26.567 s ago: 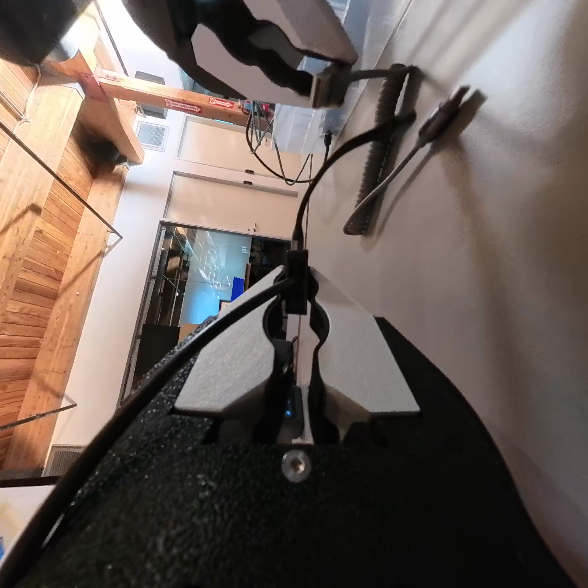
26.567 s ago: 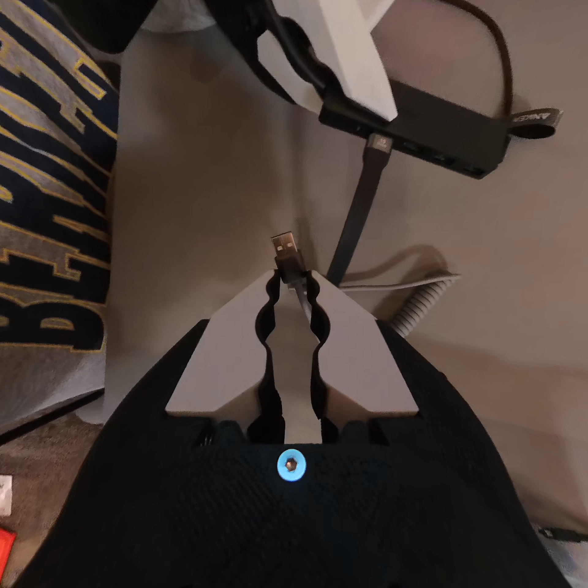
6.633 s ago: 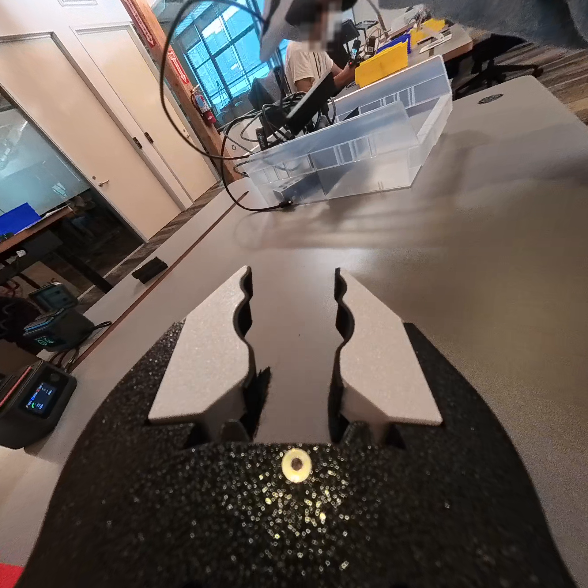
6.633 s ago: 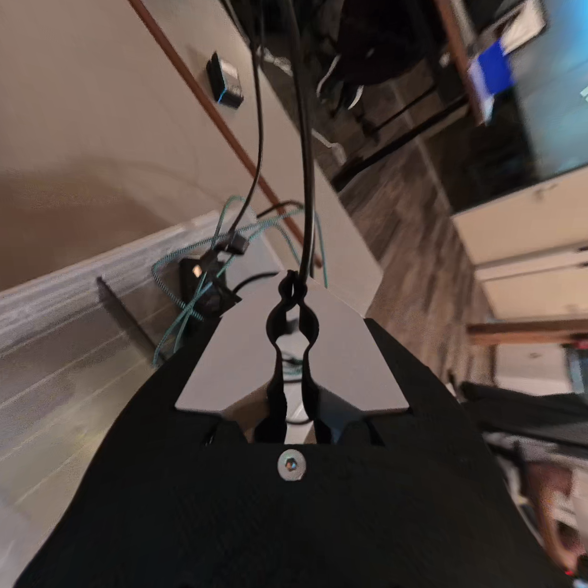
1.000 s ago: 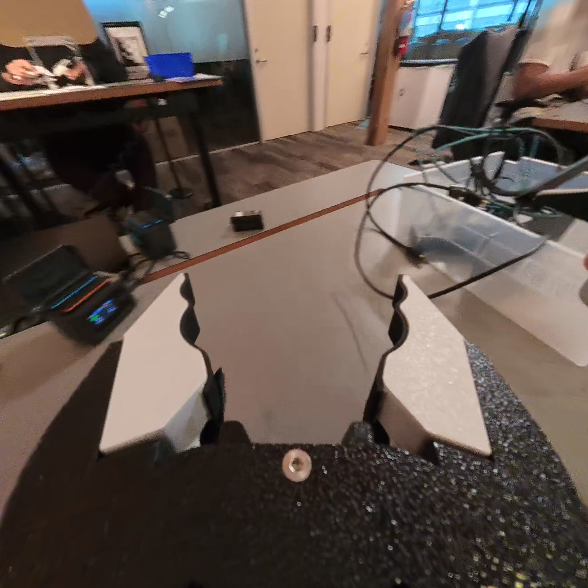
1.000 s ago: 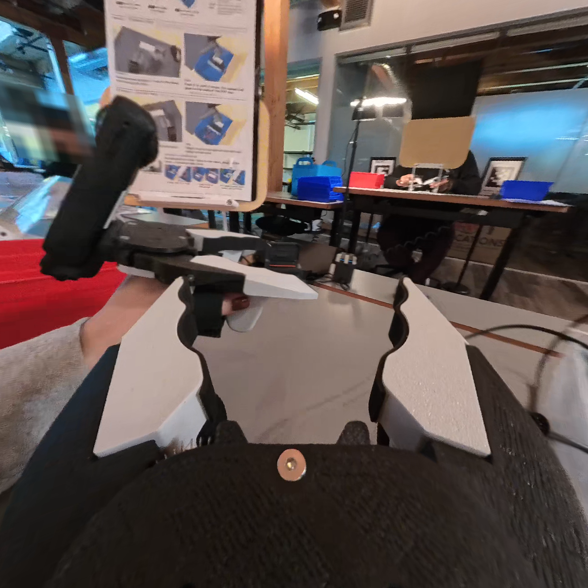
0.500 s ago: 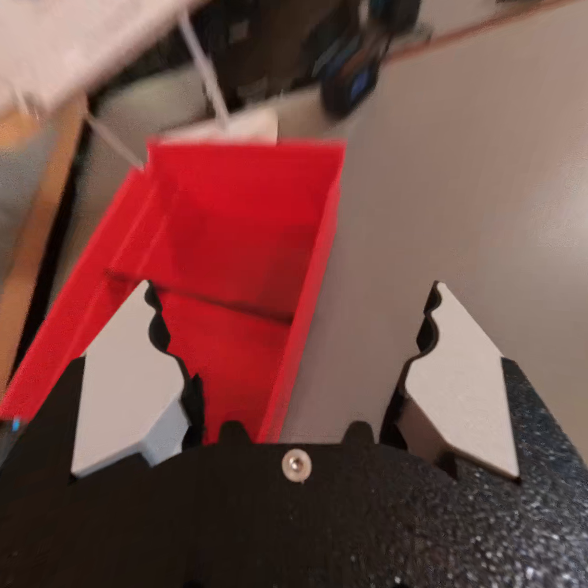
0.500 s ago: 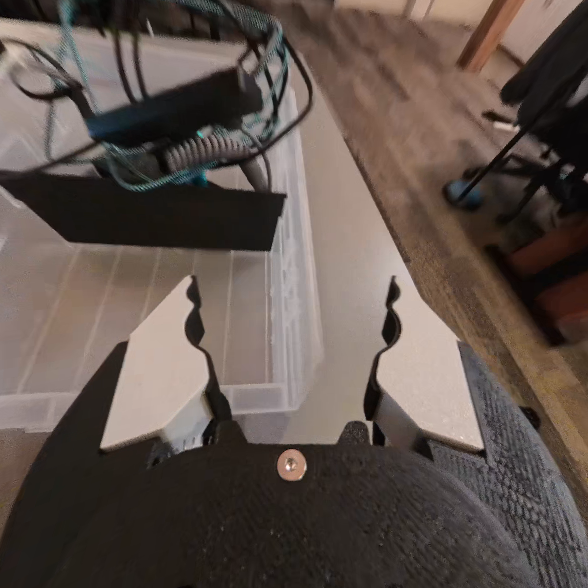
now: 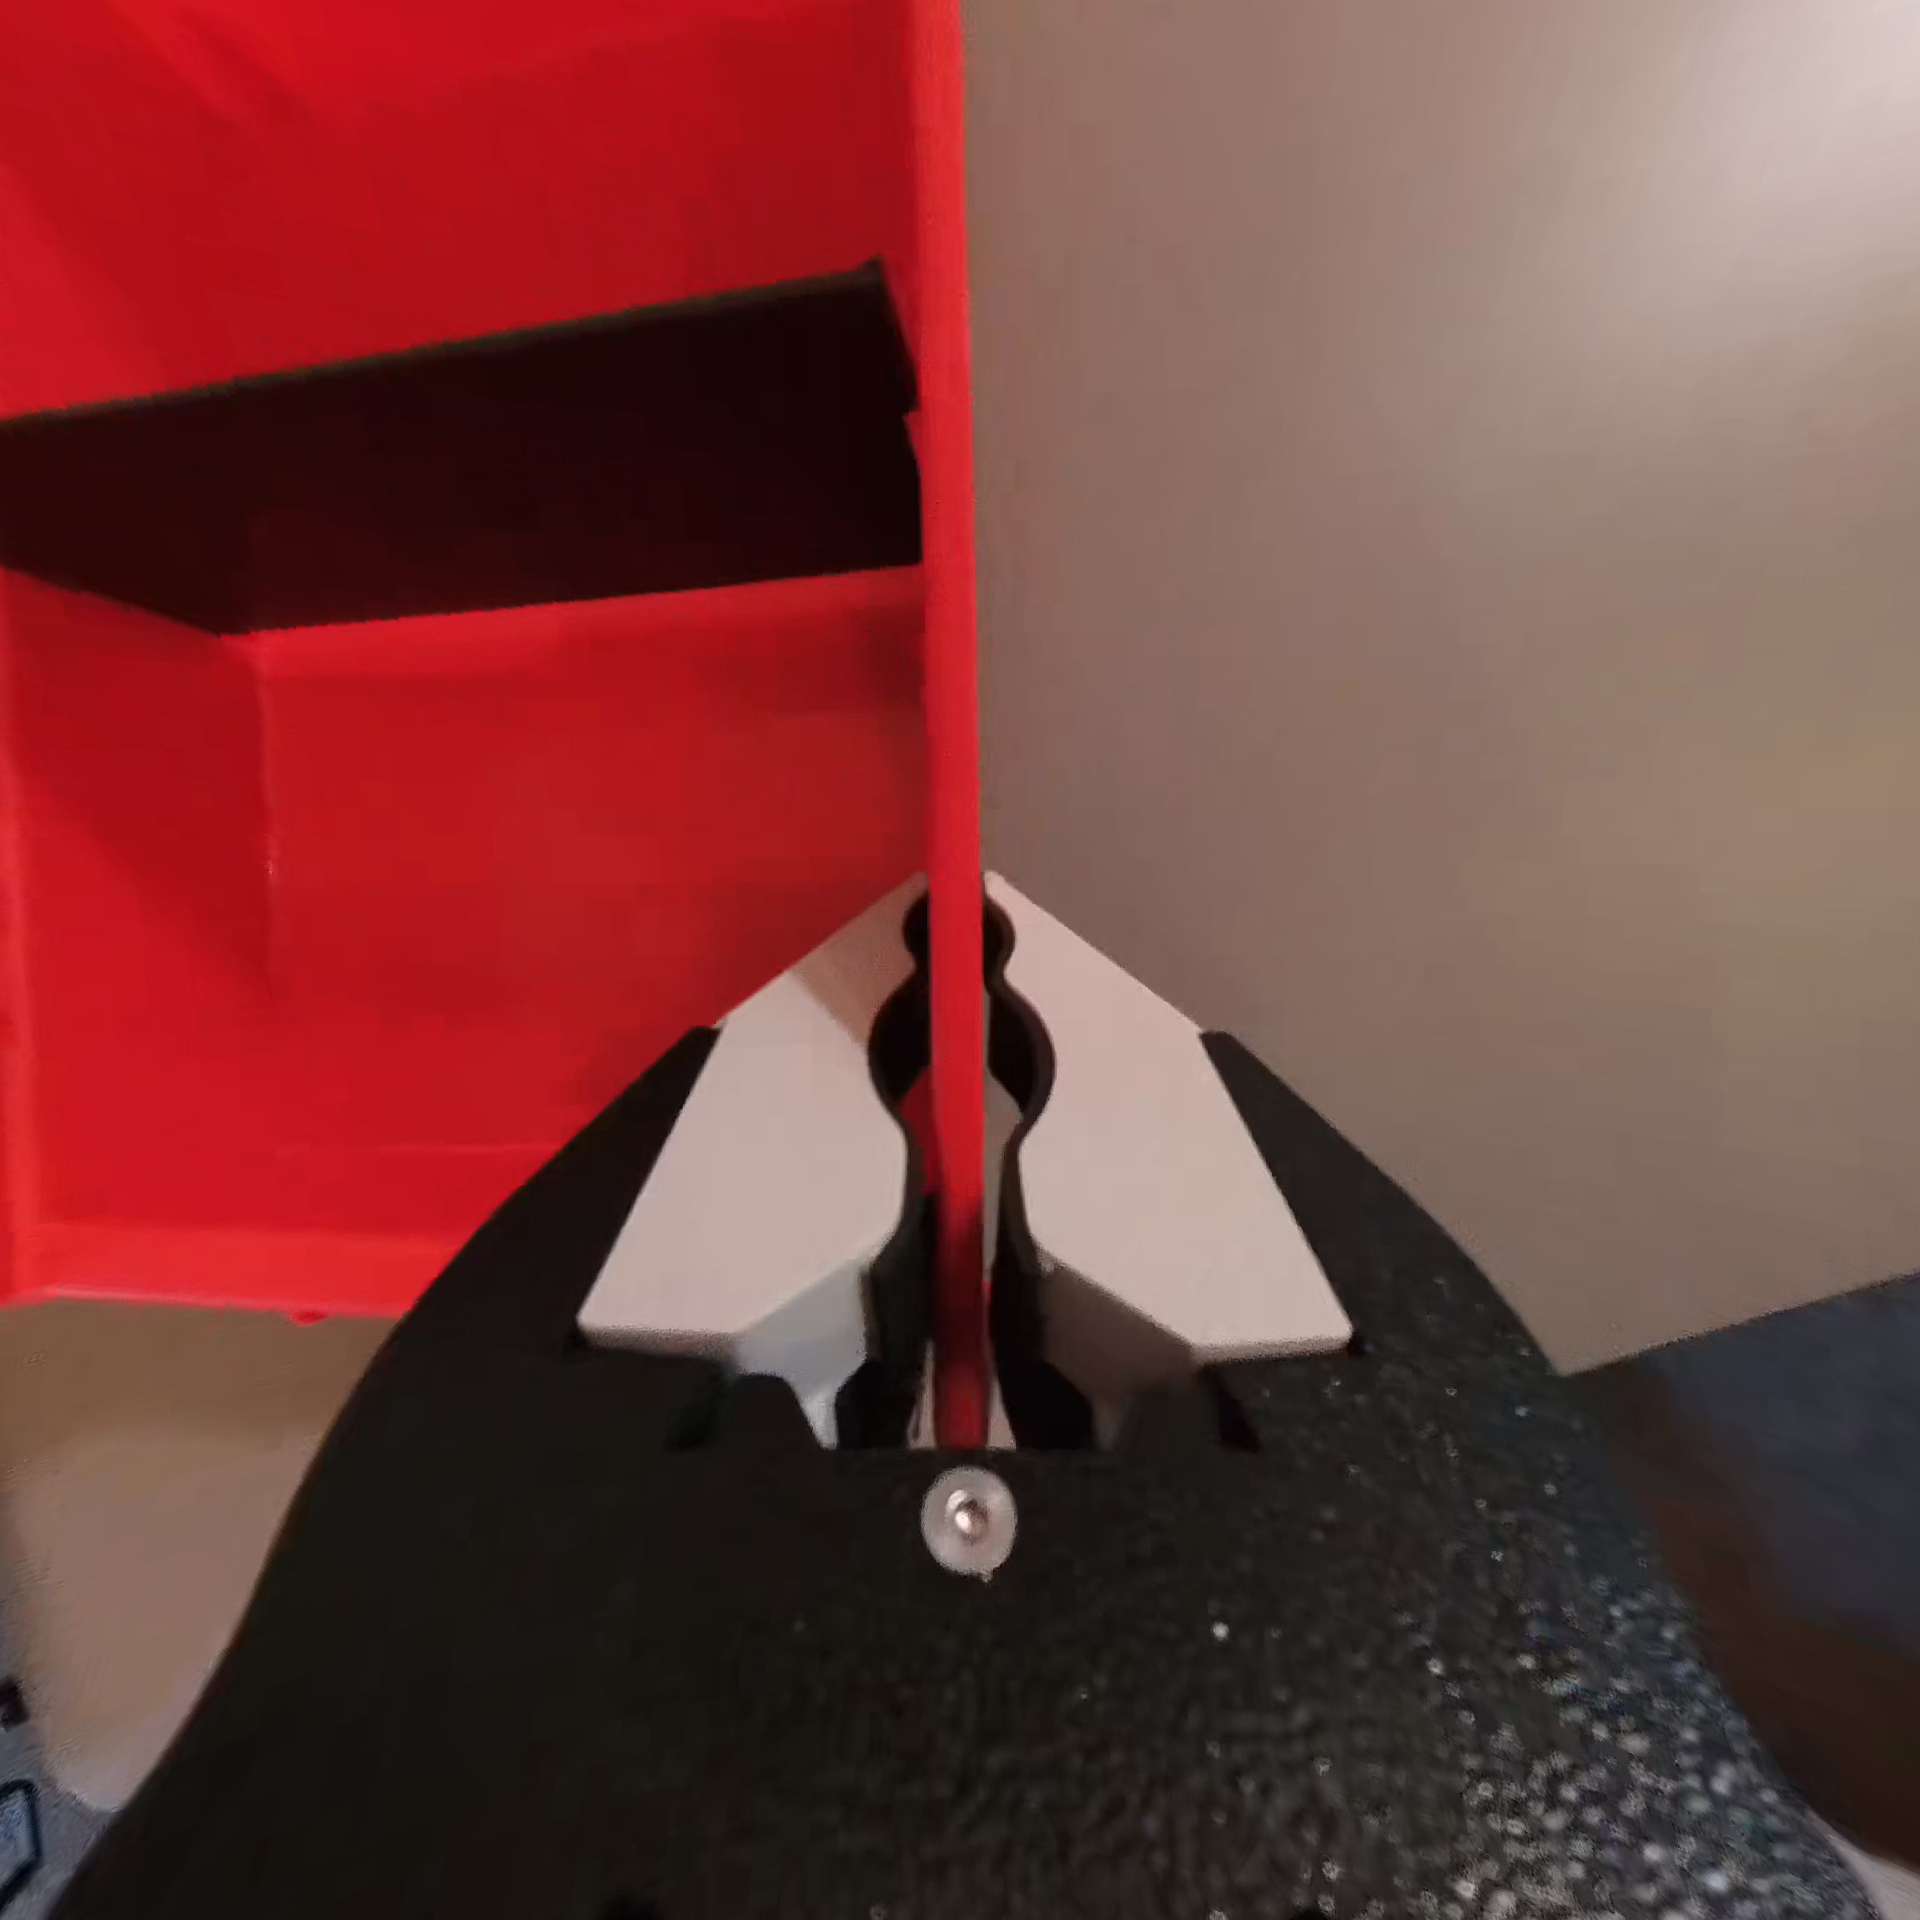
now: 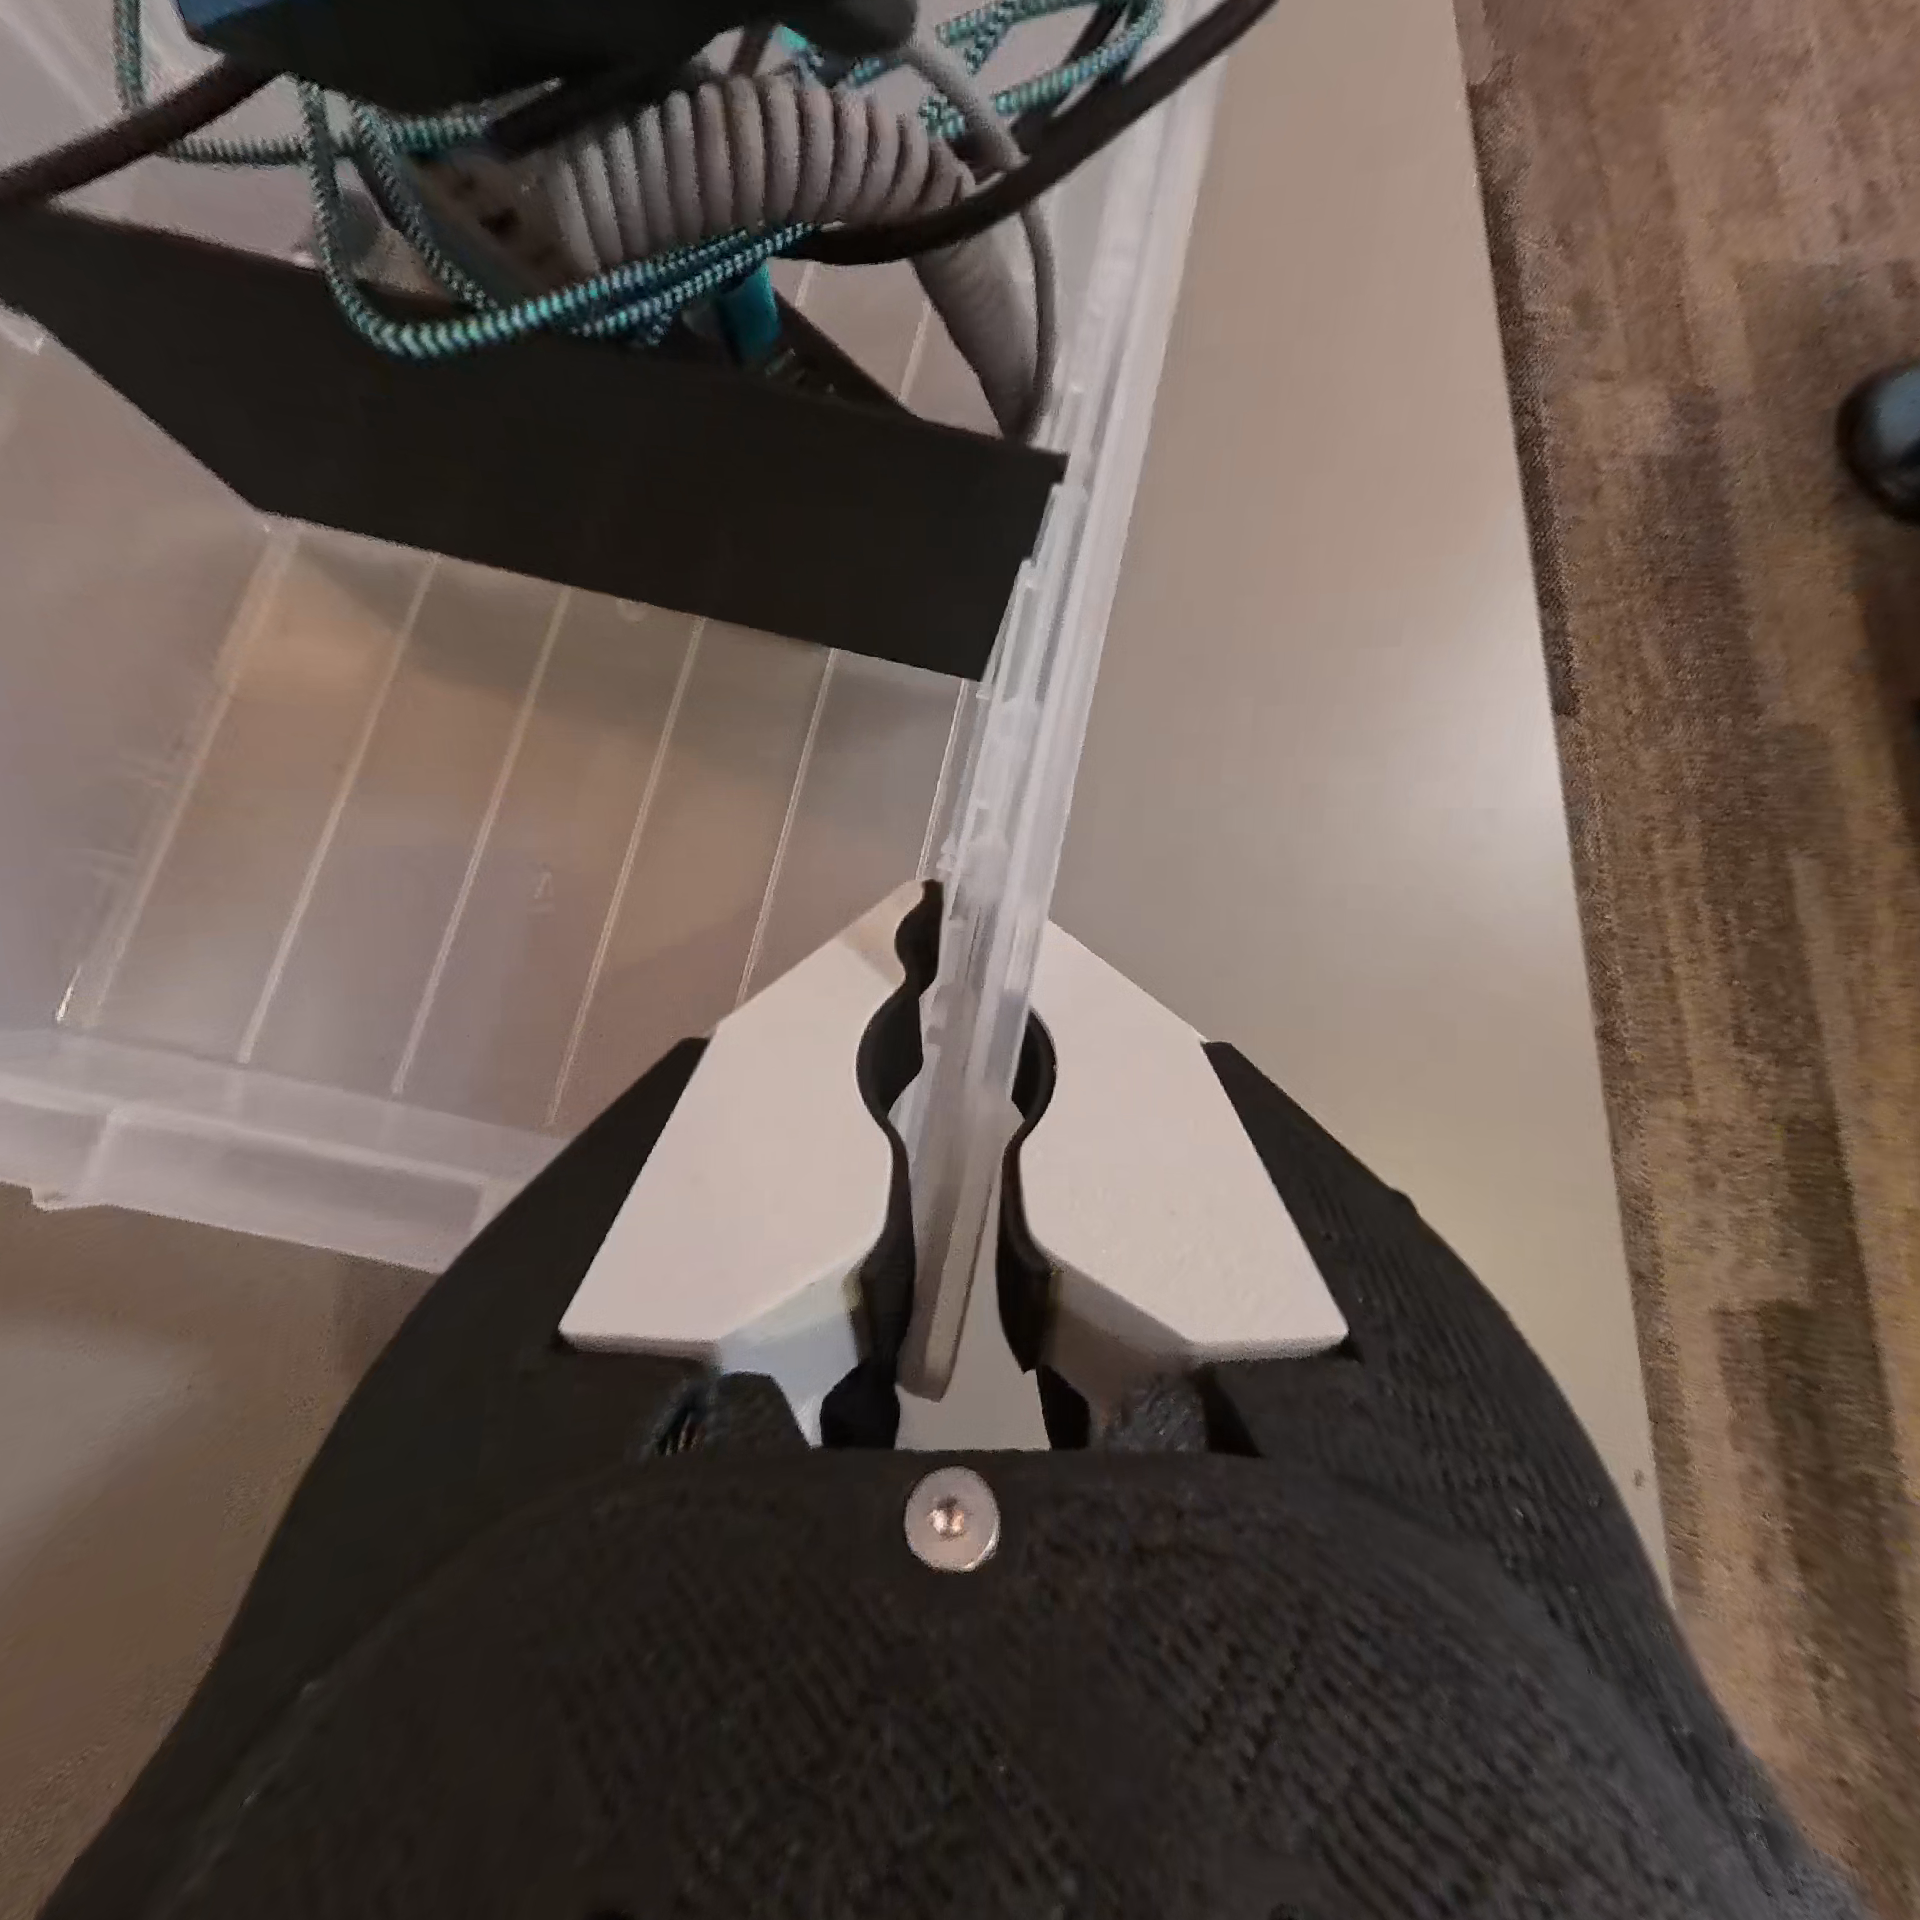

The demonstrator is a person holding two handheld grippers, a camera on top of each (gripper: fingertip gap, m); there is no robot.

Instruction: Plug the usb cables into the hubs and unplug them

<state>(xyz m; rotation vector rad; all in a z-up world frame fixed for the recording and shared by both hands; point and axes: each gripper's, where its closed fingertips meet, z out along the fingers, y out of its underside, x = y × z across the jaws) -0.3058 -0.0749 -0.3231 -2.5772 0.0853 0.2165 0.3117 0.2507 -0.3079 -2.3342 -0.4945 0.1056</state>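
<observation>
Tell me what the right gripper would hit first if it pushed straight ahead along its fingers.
The right gripper is shut on the clear plastic bin's side wall. Pushed on, its inner finger would probably meet the black flat divider slotted across the bin, though depth is unclear.

two bins show, one in each wrist view: one red bin (image 9: 468, 831) and one clear plastic bin (image 10: 416, 831). each bin holds one black divider, so two dividers: one (image 9: 468, 478) across the red bin, one (image 10: 582, 457) across the clear bin. two grippers, one per view: the left gripper (image 9: 954, 914), clamped on the red bin's right wall, and the right gripper (image 10: 977, 925), clamped on the clear bin's right wall. behind the clear bin's divider lies one tangle of cables: one grey coiled cable (image 10: 769, 166), at least one teal braided cable (image 10: 582, 301) and at least one black cable (image 10: 997, 197); their exact number cannot be told
</observation>
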